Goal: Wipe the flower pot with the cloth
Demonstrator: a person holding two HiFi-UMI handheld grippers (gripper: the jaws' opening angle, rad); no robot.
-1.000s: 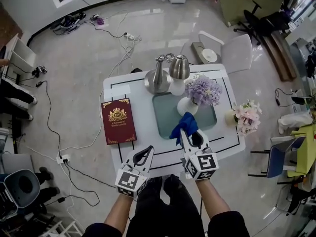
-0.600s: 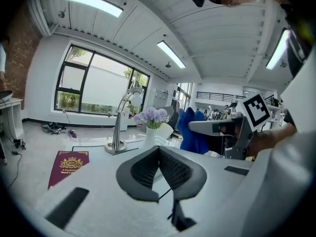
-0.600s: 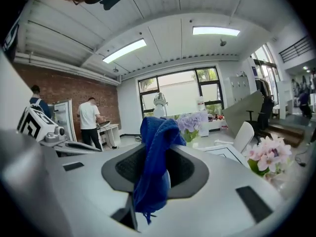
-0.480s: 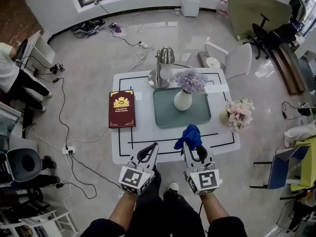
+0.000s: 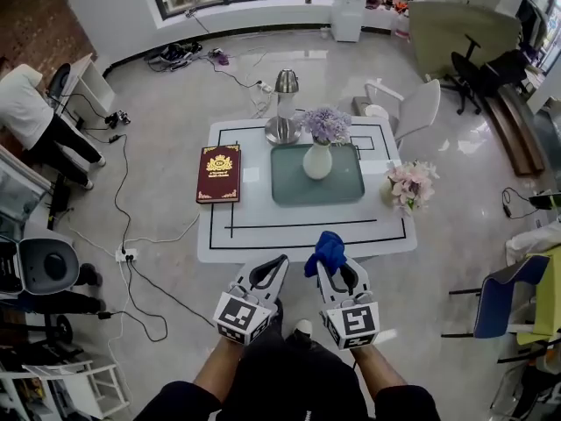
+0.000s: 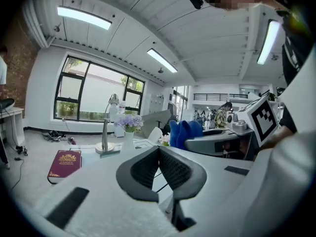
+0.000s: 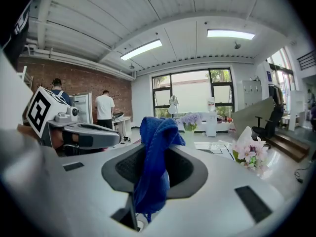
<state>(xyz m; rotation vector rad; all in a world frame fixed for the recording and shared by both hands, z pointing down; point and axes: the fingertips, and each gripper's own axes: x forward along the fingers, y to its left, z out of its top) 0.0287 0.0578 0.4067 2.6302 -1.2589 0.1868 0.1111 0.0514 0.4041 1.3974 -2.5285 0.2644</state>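
The white flower pot point(image 5: 317, 161) with purple blooms stands on a teal tray point(image 5: 349, 185) in the middle of the white table point(image 5: 219, 239). Both grippers hang off the table's near edge, well short of the pot. My right gripper point(image 5: 327, 262) is shut on a blue cloth point(image 5: 328, 249), which bunches up above the jaws and hangs down between them point(image 7: 154, 168). My left gripper point(image 5: 278, 261) is shut with nothing in it, its pads touching point(image 6: 159, 151). In the left gripper view the pot point(image 6: 128, 138) is small and far off, and the cloth point(image 6: 184, 133) shows to the right.
A red book point(image 5: 219, 173) lies on the table's left part, and a metal lamp point(image 5: 285, 105) stands at its far edge. Pink flowers point(image 5: 408, 185) sit at the right edge. A white chair point(image 5: 414, 109) stands behind the table. Cables point(image 5: 131, 235) run over the floor at left.
The view has drawn back from the table. Both grippers came away from the pot to beyond the near edge, and the right one still holds the cloth.
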